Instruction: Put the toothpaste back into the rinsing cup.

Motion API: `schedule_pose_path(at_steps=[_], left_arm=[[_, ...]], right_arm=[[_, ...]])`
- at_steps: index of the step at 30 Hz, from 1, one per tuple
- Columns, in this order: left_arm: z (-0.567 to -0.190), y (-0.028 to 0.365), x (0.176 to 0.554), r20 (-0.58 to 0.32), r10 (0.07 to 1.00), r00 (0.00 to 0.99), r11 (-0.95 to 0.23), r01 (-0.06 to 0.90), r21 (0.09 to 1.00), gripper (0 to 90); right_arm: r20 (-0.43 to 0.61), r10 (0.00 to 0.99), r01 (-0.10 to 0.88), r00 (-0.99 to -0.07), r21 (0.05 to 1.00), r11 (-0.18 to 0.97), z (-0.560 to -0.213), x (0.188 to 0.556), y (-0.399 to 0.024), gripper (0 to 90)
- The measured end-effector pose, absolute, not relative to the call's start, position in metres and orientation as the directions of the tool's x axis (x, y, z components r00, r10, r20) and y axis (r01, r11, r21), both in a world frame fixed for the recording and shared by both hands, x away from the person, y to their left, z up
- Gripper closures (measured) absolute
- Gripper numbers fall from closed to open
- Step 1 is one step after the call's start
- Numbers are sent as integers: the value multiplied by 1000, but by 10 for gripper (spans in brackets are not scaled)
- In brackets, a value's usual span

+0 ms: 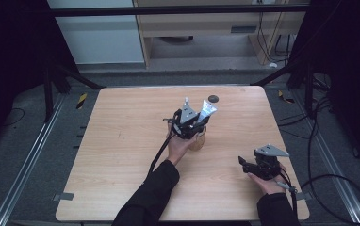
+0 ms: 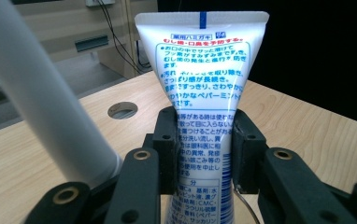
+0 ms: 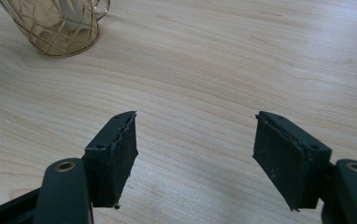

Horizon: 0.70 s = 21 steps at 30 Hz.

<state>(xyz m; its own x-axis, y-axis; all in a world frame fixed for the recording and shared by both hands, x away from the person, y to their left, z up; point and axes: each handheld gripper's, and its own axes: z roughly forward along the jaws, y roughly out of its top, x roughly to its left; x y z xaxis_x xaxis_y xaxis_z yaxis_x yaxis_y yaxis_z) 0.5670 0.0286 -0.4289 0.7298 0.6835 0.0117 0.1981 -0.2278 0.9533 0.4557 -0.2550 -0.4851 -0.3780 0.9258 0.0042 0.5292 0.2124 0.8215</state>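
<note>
Wooden tabletop [image 1: 121,141] sat in a dark-curtained booth, with a cabinet and cables behind it and a round hole [image 1: 213,99] near the far edge.

Risks, as judged: the tube [image 2: 200,93] stood upright over a gold wire cup [image 1: 198,140] that looked light and narrow. Lowering it off-centre could catch the rim or push the cup over, since nothing steadied the cup. A white stick-like item [image 2: 46,102] already leaned out of the cup just beside the tube, so the tube could jam against it or lever it out. The grip was low on a soft tube; squeezing harder could deform it, and a loose grip could let it slide or tilt. Letting go too high could make it tip out.

Left tongs [image 2: 200,149] were partly closed, pads [image 2: 167,154] pressed on both sides of the tube's lower body, holding it with the flat crimped end up. In the high view the left tongs [image 1: 186,123] sat mid-table right above the cup, tube [image 1: 207,111] poking up and to the right.

Right tongs [image 3: 195,154] were wide open, empty, hovering over bare wood. The cup [image 3: 60,25] was well apart from them, toward the upper left of that view. In the high view the right tongs [image 1: 242,163] rested near the front right corner.
</note>
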Motion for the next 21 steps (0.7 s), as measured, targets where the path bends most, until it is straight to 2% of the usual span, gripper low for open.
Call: schedule_pose_path(at_steps=[7, 13, 16, 21], left_arm=[[-433, 35, 559, 22, 685, 728, -248, 204, 947, 663], [-437, 39, 553, 18, 686, 727, -287, 247, 925, 639], [-439, 39, 549, 40, 685, 727, -321, 252, 913, 602], [-439, 43, 541, 67, 691, 720, -343, 246, 907, 600]], right_arm=[[2, 926, 530, -378, 821, 214, -485, 456, -255, 302], [3, 927, 528, -376, 823, 211, -485, 455, -255, 302], [2, 927, 528, -375, 822, 212, -484, 455, -255, 301], [2, 928, 526, -373, 824, 210, -484, 455, -255, 300]])
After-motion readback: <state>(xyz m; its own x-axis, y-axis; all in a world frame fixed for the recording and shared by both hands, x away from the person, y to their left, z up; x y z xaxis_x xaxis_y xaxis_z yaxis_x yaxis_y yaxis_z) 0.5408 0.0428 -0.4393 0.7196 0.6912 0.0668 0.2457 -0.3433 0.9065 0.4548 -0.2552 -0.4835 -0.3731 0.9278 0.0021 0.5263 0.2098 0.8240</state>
